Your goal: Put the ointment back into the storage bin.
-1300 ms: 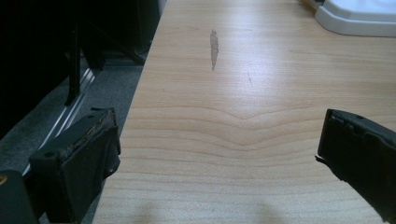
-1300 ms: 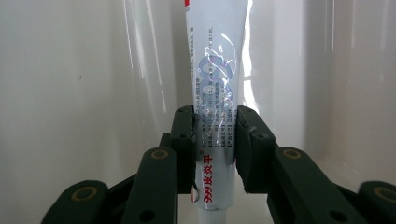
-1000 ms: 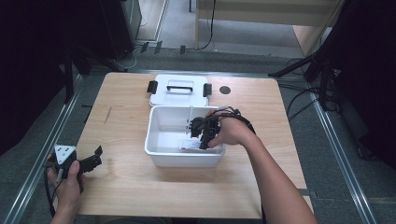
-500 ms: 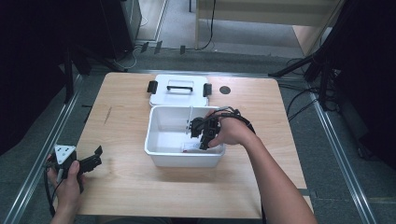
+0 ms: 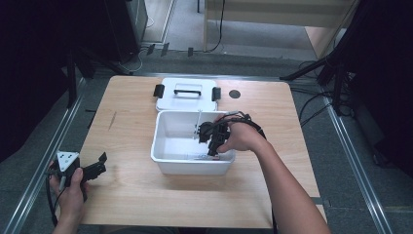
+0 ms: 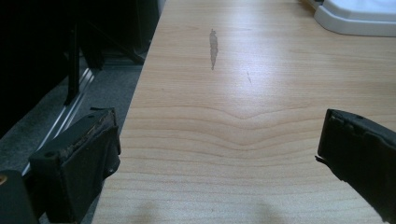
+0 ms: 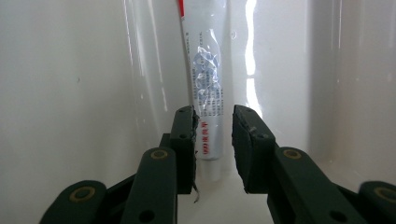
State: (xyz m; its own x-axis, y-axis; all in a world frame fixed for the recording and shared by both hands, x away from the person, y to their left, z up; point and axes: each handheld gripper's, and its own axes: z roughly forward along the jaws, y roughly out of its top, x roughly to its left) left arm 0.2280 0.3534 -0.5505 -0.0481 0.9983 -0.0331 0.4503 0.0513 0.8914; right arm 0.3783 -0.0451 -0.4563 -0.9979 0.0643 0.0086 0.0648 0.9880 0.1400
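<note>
A white tube (image 7: pixel 208 93) with red and grey print lies on the floor of the white bin (image 5: pixel 160 141). In the right gripper view its capped end sits between my jaws. My right gripper (image 7: pixel 214 114) straddles that end, open only a little: the left pad touches the tube and a thin gap shows at the right pad. In the high view the right gripper (image 5: pixel 213 141) reaches down into the bin's right half. My left gripper (image 5: pixel 100 163) rests low at the table's front left corner, open and holding nothing (image 6: pixel 219 140).
The bin's white lid (image 5: pixel 187 95), with a handle and black latches, lies flat just behind the bin. A small black round hole (image 5: pixel 235 93) sits in the tabletop to its right. Bare wood (image 6: pixel 243 93) stretches ahead of the left gripper, beside the table's left edge.
</note>
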